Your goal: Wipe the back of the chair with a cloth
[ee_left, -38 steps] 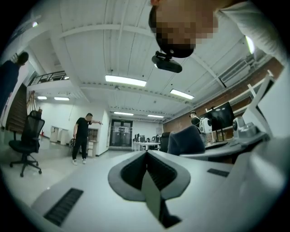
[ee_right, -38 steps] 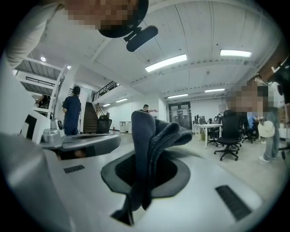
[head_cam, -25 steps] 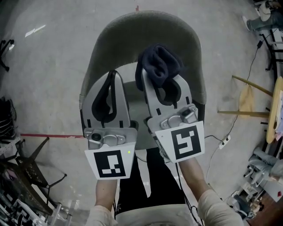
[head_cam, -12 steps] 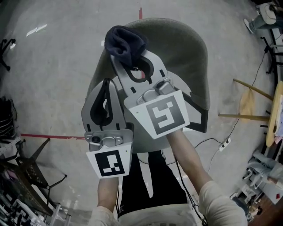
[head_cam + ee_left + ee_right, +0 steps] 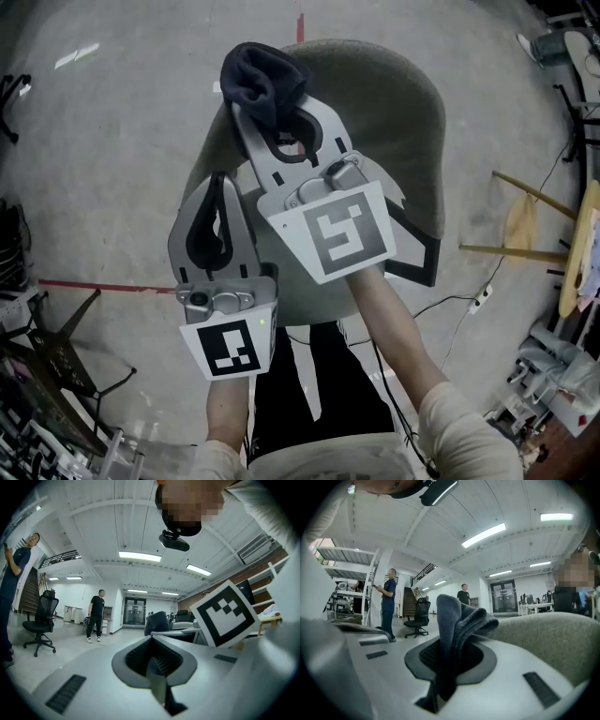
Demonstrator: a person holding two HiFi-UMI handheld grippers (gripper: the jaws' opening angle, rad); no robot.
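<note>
Right gripper, upper centre of the head view: jaws clamped on a dark navy bunched cloth, at the upper-left rim of the grey-green upholstered curved chair back; contact cannot be judged. Left gripper, lower left: jaws pressed together, empty. The wipe likely goes best with the cloth's bulge pressed to the fabric and swept rightward along the rim, jaws clear.

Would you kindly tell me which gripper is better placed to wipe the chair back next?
Right. The right gripper is shut on the cloth, held near the rim of the chair back; the left gripper is shut, empty and further back.
</note>
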